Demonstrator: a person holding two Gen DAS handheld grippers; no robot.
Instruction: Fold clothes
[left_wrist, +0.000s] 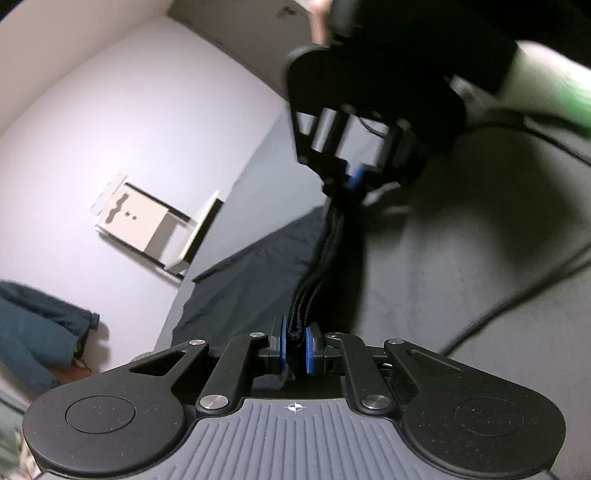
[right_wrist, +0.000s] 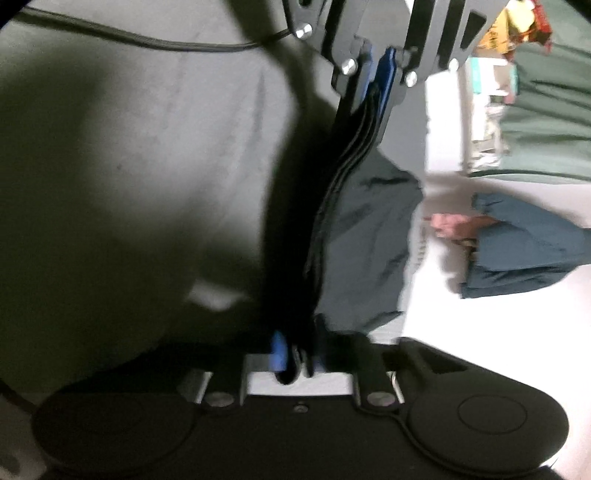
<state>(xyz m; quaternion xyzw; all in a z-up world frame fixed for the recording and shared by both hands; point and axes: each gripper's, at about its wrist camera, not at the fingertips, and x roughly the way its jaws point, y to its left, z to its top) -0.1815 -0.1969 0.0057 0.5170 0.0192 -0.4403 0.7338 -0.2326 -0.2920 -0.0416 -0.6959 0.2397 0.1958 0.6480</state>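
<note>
Mid-fold. Left gripper (left_wrist: 297, 345) is clamped on one end of the dark garment (left_wrist: 251, 280)'s bunched edge; right gripper (right_wrist: 295, 360) is clamped on the other end. The edge is stretched taut between them, the rest hanging over the grey cloth surface (left_wrist: 461, 240). Layers look stacked already; laying flat and final folds remain. No readable writing or brands.

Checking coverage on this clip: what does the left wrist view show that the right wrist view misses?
Left wrist only: a white open-framed stand against the wall. Right wrist only: a bare foot on the pale floor and cluttered shelves. Both: the dark garment, its folded edge stretched between the left claw and right claw, both shut on it, and teal trousers.
</note>
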